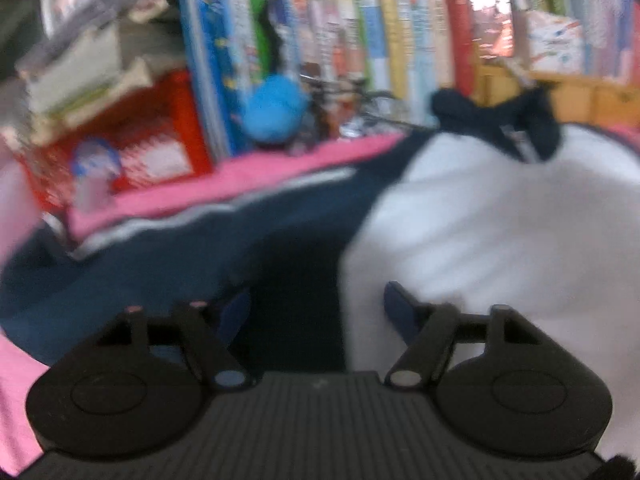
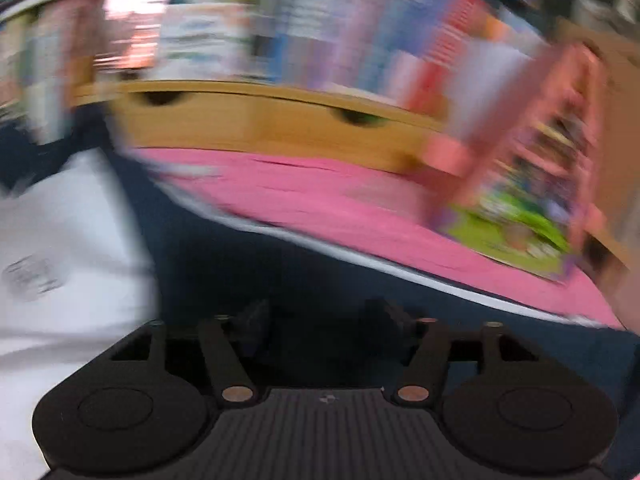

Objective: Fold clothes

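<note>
Spread across a pink cover, a navy-and-white garment, collar toward the bookshelf. Crammed upright along that shelf, rows of books. Hovered low over the navy cloth, the left gripper and right gripper, fingers apart on both; whether cloth was pinched, impossible to tell through the blur. Beside them, a pink box.
</note>
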Demonstrator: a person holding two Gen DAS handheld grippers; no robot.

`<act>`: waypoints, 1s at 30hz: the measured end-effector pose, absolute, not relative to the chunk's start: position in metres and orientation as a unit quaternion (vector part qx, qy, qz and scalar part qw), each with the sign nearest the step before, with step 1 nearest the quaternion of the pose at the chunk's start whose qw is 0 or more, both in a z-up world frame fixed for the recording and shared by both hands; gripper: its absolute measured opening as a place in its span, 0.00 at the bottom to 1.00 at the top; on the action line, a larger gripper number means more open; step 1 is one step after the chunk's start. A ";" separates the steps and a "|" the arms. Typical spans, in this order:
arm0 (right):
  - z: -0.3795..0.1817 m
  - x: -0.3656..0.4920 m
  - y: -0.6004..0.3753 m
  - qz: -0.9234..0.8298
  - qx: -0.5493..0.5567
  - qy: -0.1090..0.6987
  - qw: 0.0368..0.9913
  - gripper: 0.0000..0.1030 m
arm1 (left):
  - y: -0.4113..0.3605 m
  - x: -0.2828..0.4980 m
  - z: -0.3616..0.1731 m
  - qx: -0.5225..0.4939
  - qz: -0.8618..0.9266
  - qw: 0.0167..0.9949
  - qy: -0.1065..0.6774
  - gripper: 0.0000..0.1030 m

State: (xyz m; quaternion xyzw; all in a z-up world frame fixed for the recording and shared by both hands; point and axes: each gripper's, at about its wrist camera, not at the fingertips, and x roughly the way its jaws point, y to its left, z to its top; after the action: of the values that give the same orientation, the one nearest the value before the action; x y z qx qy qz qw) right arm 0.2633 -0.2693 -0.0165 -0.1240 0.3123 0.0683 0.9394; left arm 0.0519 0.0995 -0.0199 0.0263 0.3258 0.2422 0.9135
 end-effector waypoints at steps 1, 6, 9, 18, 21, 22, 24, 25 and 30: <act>-0.014 0.262 -0.273 0.046 -0.125 0.314 0.940 0.49 | 0.099 0.051 -0.015 0.035 0.253 0.912 0.322 0.53; 0.005 0.229 -0.265 0.123 -0.087 0.283 0.947 0.49 | 0.068 0.066 0.006 0.028 0.144 0.946 0.288 0.55; 0.007 0.215 -0.228 0.241 -0.059 0.304 0.920 0.49 | 0.046 0.093 -0.003 0.042 0.100 0.946 0.306 0.55; -0.025 0.243 -0.129 0.301 -0.152 0.332 0.881 0.43 | 0.083 0.149 -0.040 0.058 0.169 0.927 0.329 0.58; -0.026 0.289 -0.125 0.255 -0.125 0.342 0.896 0.42 | 0.109 0.164 -0.042 0.039 0.204 0.920 0.333 0.64; -0.027 0.301 -0.121 0.245 -0.129 0.337 0.900 0.43 | 0.119 0.169 -0.044 0.023 0.218 0.915 0.339 0.65; -0.031 0.320 -0.116 0.218 -0.134 0.324 0.911 0.52 | 0.132 0.173 -0.044 0.003 0.226 0.913 0.341 0.72; -0.032 0.331 -0.113 0.200 -0.131 0.324 0.915 0.57 | 0.133 0.173 -0.043 0.011 0.233 0.911 0.341 0.71; -0.012 0.303 -0.124 0.211 -0.104 0.321 0.917 0.53 | 0.139 0.131 -0.019 -0.039 0.178 0.932 0.313 0.53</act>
State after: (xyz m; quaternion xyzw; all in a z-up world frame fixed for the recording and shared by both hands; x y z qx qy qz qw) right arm 0.3029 -0.1239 -0.0120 -0.1040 0.3213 0.2108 0.9173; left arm 0.1314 0.1389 -0.0194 -0.0394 0.3134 0.1782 0.9319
